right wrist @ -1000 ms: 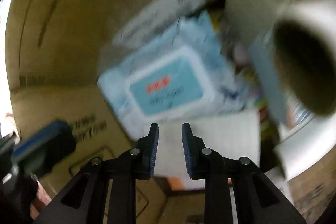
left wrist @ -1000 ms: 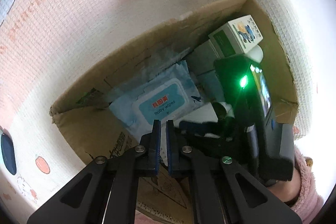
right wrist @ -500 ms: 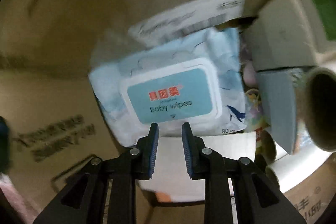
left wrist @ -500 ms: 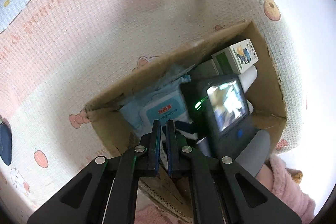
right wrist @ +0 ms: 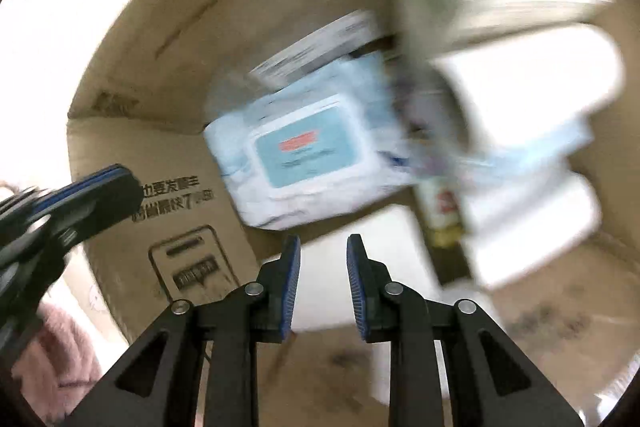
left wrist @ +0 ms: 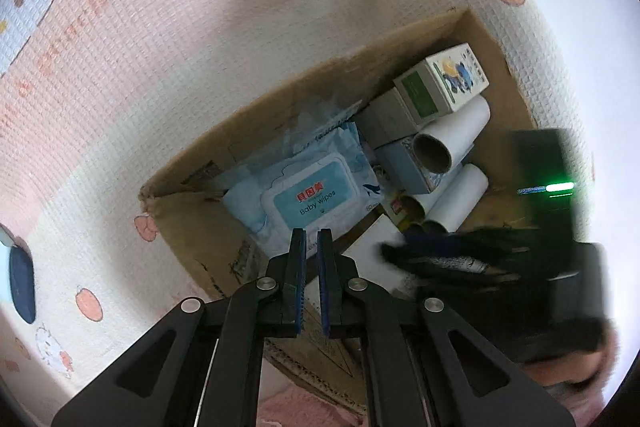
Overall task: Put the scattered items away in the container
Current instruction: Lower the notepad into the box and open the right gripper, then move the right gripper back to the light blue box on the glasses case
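A cardboard box (left wrist: 188, 223) (right wrist: 132, 131) lies on the play mat and holds the tidied items. Inside are a blue baby wipes pack (left wrist: 308, 195) (right wrist: 308, 151), a green-and-white carton (left wrist: 440, 83), white rolls (left wrist: 448, 143) and a flat white card (right wrist: 360, 267). My left gripper (left wrist: 311, 247) hangs above the box's near wall, jaws almost closed, nothing between them. My right gripper (right wrist: 323, 255) is over the box interior, jaws a little apart and empty; it shows blurred in the left wrist view (left wrist: 460, 259).
The pink and cream play mat (left wrist: 160, 67) with cartoon prints surrounds the box. A dark blue shape (left wrist: 22, 279) lies on the mat at the far left. A pink fluffy sleeve (right wrist: 52, 351) shows at the lower left.
My right gripper has pulled back and up from the box, blurring its view. Its body has swung right in the left wrist view, uncovering the rolls. The left gripper has risen slightly.
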Motion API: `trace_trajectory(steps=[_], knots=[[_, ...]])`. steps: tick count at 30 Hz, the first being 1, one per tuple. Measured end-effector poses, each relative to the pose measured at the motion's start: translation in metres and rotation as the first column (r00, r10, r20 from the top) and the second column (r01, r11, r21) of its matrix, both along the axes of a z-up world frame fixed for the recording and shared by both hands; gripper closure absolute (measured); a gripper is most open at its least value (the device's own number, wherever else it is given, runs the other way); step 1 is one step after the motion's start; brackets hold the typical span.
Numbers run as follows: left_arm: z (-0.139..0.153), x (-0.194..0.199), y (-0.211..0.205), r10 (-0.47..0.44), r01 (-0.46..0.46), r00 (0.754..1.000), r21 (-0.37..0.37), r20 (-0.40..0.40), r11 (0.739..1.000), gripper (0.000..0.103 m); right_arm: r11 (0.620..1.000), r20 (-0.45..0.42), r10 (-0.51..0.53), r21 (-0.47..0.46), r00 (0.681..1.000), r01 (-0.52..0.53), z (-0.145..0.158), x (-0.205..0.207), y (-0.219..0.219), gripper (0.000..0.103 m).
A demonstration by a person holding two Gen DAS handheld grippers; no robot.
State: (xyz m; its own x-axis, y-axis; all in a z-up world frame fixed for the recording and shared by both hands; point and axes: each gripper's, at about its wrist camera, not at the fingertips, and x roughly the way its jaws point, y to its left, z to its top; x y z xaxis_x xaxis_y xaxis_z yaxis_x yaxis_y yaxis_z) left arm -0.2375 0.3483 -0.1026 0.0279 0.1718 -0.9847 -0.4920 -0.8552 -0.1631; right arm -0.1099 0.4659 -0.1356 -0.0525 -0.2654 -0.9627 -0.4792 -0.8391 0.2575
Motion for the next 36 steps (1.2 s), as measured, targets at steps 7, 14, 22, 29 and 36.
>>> trace_trajectory(steps=[7, 14, 22, 29, 36], knots=[[-0.044, 0.018, 0.038, -0.076, 0.088, 0.992, -0.122, 0.097, 0.989, 0.079, 0.986, -0.175, -0.164, -0.040, 0.971, 0.159, 0.052, 0.064, 0.039, 0.082], [-0.112, 0.037, 0.066, -0.090, 0.138, 0.984, -0.334, 0.155, 0.932, 0.079, 0.983, -0.295, -0.180, -0.077, 0.938, 0.165, 0.082, 0.090, 0.047, 0.082], [-0.144, 0.046, 0.075, -0.111, 0.148, 0.988, -0.498, 0.103, 0.854, 0.079, 0.986, -0.286, -0.167, -0.074, 0.944, 0.153, 0.048, 0.106, 0.052, 0.082], [-0.138, 0.048, 0.066, -0.076, 0.131, 0.987, -0.432, 0.141, 0.892, 0.085, 0.989, -0.267, -0.145, -0.050, 0.953, 0.136, 0.032, 0.099, 0.048, 0.082], [-0.097, 0.070, 0.051, -0.094, 0.114, 0.993, -0.352, 0.074, 0.929, 0.065, 0.995, -0.225, -0.088, 0.036, 0.970, 0.098, 0.046, 0.096, 0.025, 0.082]])
